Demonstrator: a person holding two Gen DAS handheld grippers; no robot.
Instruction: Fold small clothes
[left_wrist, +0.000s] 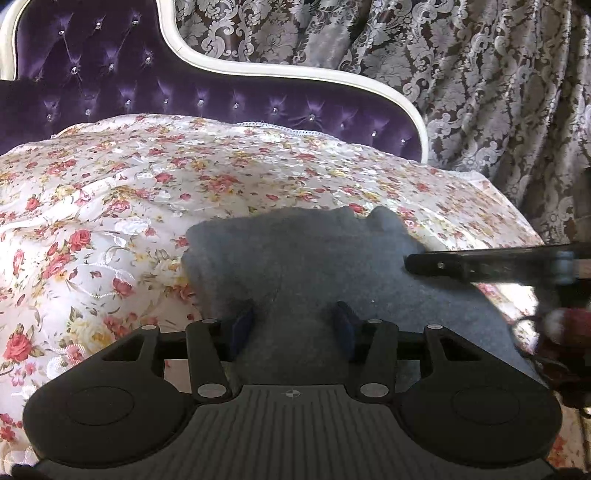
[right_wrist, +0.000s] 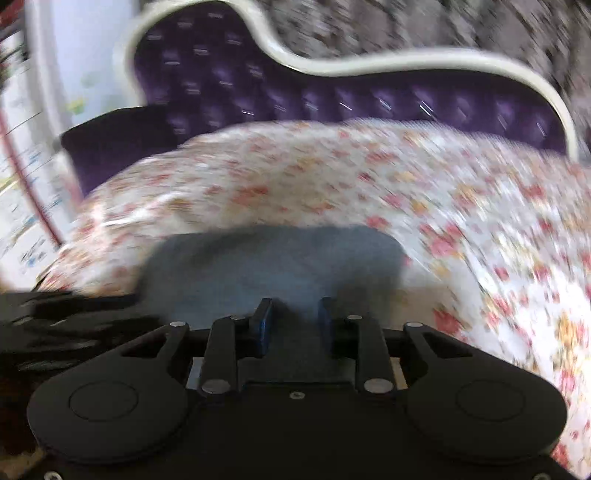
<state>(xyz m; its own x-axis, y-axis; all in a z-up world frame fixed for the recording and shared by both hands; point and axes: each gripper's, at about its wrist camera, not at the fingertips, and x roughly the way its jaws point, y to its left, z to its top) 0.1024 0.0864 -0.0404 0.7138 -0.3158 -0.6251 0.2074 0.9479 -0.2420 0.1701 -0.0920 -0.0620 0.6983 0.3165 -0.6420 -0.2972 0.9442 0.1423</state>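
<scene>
Behind the bed stood one purple tufted headboard (left_wrist: 221, 99) with a white curved frame, and one brown curtain (left_wrist: 480, 74) with a pale damask pattern hung to its right. One floral bedspread (left_wrist: 110, 206), white with red and yellow roses, covered the bed and served as the working surface. One grey garment (left_wrist: 314, 266) lay on the bedspread, folded into a thick, roughly rectangular bundle with a small bump along its far edge.

Two claws were present. In the left wrist view, the left claw (left_wrist: 293, 325) was set moderately wide, its two blue-padded fingers (left_wrist: 242, 325) apart on either side of a raised ridge of grey cloth at the near edge of the garment; whether the pads pressed the cloth could not be told. The right claw (left_wrist: 436, 264) entered that view from the right as a dark bar lying over the garment's right edge.

The right wrist view was heavily motion-blurred. There the right claw (right_wrist: 293, 325) showed its two fingers parted with a narrower gap, grey garment (right_wrist: 273, 258) visible between and beyond them. One dark purple cushion (right_wrist: 114, 147) sat at the left end of the headboard (right_wrist: 332, 99).
</scene>
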